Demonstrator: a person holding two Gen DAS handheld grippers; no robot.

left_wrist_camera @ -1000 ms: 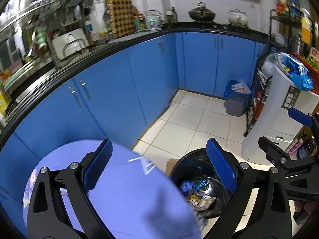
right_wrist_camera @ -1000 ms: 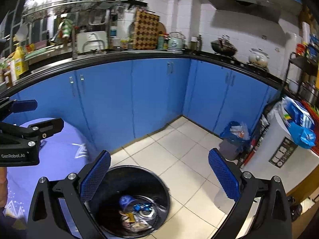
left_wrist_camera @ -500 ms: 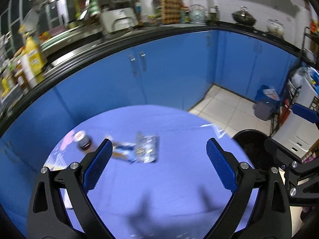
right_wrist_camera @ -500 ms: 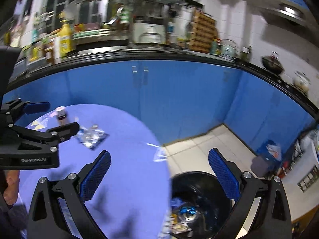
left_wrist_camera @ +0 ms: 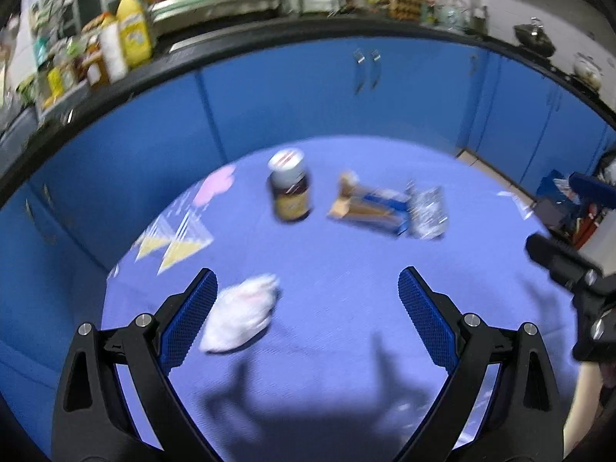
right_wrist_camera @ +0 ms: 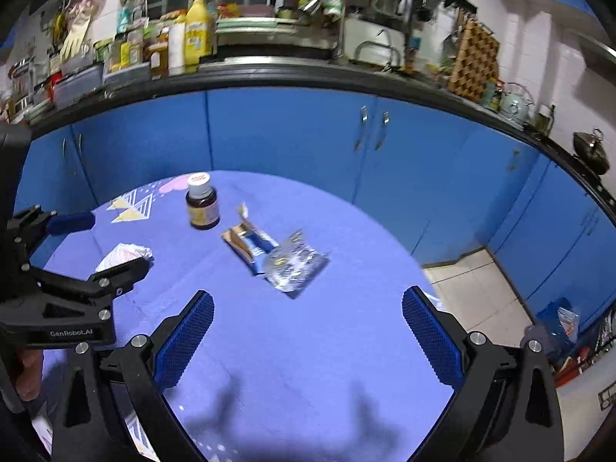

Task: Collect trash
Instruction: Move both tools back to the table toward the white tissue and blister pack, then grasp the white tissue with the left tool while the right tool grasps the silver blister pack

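On the round purple table (left_wrist_camera: 346, 346) lie a crumpled white tissue (left_wrist_camera: 240, 317), a brown pill bottle (left_wrist_camera: 289, 191) with a white cap, a torn blue and gold wrapper (left_wrist_camera: 369, 206) and a clear crinkled packet (left_wrist_camera: 427, 211). My left gripper (left_wrist_camera: 308, 319) is open and empty, with the tissue by its left finger. My right gripper (right_wrist_camera: 308, 340) is open and empty above the table, short of the packet (right_wrist_camera: 295, 265), wrapper (right_wrist_camera: 250, 242), bottle (right_wrist_camera: 201, 208) and tissue (right_wrist_camera: 121, 255). No trash bin is in view.
Blue kitchen cabinets (right_wrist_camera: 308, 146) curve behind the table under a black counter crowded with bottles and dishes. Tiled floor (right_wrist_camera: 473, 300) and a small blue bag of rubbish (right_wrist_camera: 558, 315) lie to the right. The table (right_wrist_camera: 308, 365) edge drops off at the right.
Both grippers have swung left from the black bin and floor to over the table. The trash items have come into full view and nearer. Both stay open.
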